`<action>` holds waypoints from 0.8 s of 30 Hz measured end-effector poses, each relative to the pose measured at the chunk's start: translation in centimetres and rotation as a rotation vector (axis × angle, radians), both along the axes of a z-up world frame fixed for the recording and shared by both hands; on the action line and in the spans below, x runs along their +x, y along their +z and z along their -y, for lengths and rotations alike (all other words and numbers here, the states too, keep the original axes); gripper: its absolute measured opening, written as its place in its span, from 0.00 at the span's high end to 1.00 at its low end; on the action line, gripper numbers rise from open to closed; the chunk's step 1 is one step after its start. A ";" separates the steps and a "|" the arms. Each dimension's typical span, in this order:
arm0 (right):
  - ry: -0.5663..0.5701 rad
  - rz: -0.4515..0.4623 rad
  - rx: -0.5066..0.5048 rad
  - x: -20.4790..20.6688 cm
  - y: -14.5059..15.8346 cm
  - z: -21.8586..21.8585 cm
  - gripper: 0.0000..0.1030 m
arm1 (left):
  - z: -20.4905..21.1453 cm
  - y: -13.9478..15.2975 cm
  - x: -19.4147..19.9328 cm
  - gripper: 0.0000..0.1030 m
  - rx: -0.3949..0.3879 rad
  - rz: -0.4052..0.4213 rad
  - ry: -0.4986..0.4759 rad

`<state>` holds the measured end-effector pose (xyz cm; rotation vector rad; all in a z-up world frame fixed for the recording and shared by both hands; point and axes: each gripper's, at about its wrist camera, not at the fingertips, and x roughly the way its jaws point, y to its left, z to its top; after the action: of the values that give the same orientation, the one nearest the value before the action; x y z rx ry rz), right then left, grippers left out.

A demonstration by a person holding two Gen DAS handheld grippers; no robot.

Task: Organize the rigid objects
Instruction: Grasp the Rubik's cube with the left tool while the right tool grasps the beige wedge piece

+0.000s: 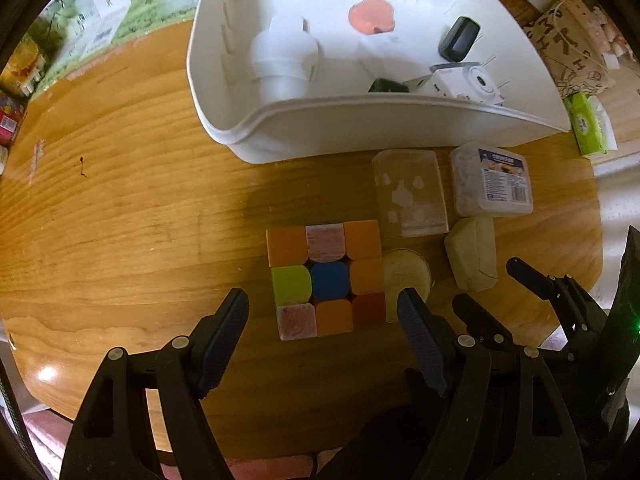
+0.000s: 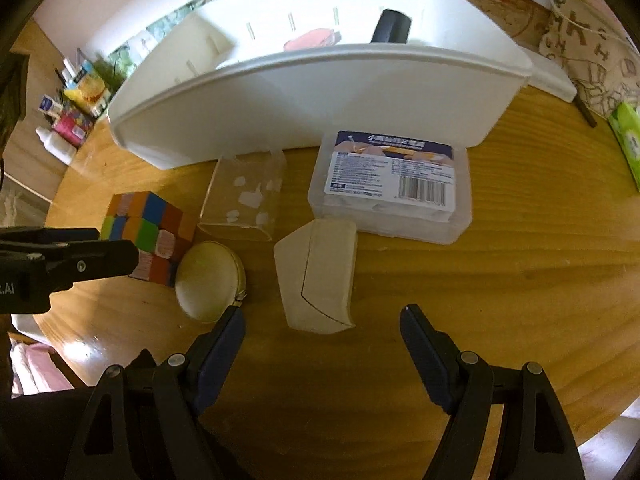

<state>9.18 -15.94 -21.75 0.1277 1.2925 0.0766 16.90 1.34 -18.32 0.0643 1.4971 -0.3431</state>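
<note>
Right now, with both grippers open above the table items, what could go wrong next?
The left gripper straddles the puzzle cube, but its right finger sits by the round case and may knock it. The cream box below the right gripper lies angled, so it might twist when squeezed.

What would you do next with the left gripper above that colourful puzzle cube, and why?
Probably lower the left gripper a little further: its jaws are open and empty, the cube lies between them on the table, not yet gripped.
</note>
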 end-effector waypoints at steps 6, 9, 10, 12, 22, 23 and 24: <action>0.023 -0.031 -0.016 0.9 -0.7 -0.1 0.22 | 0.0 -1.2 0.8 0.23 0.008 -0.059 0.020; 0.033 -0.045 -0.019 1.3 -1.0 -0.1 0.26 | 0.0 -1.6 1.5 0.23 0.012 -0.080 0.030; 0.035 -0.051 -0.018 1.5 -1.1 -0.1 0.27 | -0.1 -1.7 1.6 0.23 0.011 -0.085 0.032; 0.038 -0.060 -0.023 1.8 -1.3 0.1 0.28 | 0.0 -2.0 1.9 0.23 0.009 -0.097 0.034; 0.067 -0.055 -0.069 3.6 -1.2 -0.5 0.38 | 0.1 -3.7 3.9 0.24 0.000 -0.139 0.035; 0.069 -0.053 -0.074 3.9 -1.2 -1.0 0.42 | 0.0 -3.8 4.0 0.24 -0.003 -0.144 0.035; 0.072 -0.049 -0.076 4.0 -1.1 -1.1 0.45 | 0.0 -3.9 4.0 0.25 -0.011 -0.150 0.037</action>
<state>13.22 -14.80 -22.89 0.0178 1.3473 0.0859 20.94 1.39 -22.22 0.0025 1.6425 -0.3322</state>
